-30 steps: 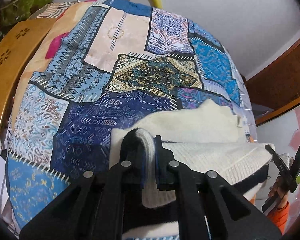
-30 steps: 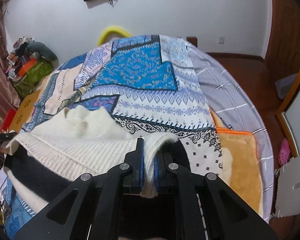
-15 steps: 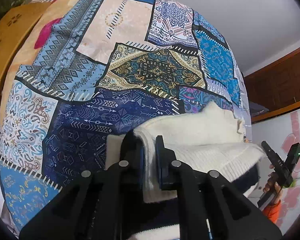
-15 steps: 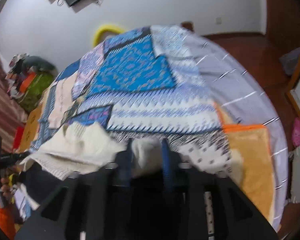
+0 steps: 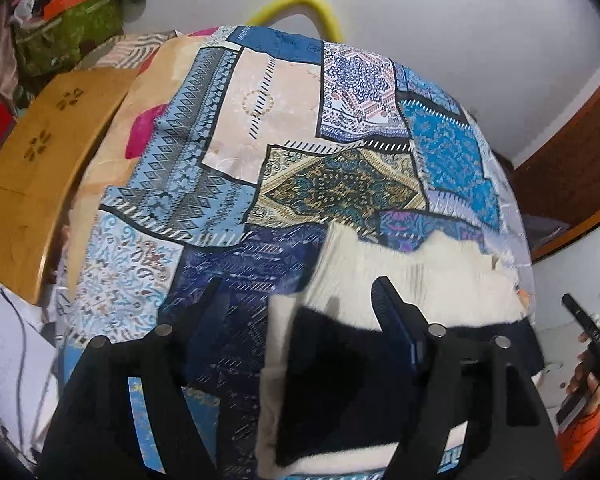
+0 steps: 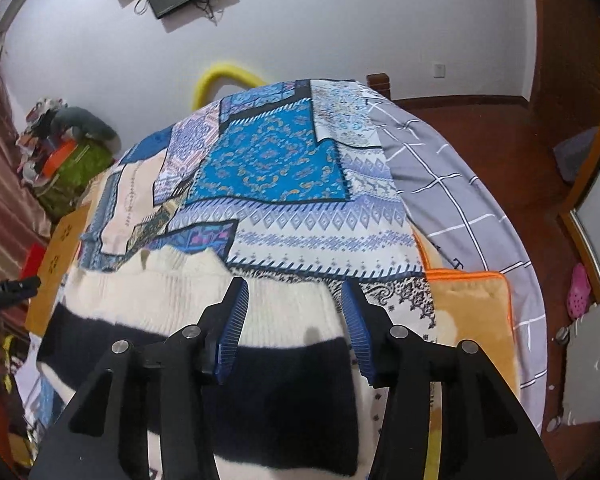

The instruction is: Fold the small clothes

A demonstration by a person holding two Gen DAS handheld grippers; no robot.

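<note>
The cream and black knit sweater [image 6: 204, 320] lies on the bed's patchwork quilt [image 6: 284, 168], its cream ribbed part doubled back over the black band, so at least one fold looks made; whether more folds are needed I cannot tell. Both tools stand wide and hold nothing: the left tool [image 5: 300, 320] hangs above the sweater's edge at the garment's 9 o'clock side, and the right tool [image 6: 294, 320] above its 3 o'clock side. What likely remains is a further fold to bring it to a compact packet, and smoothing the uneven cream edge at 12 o'clock.
</note>
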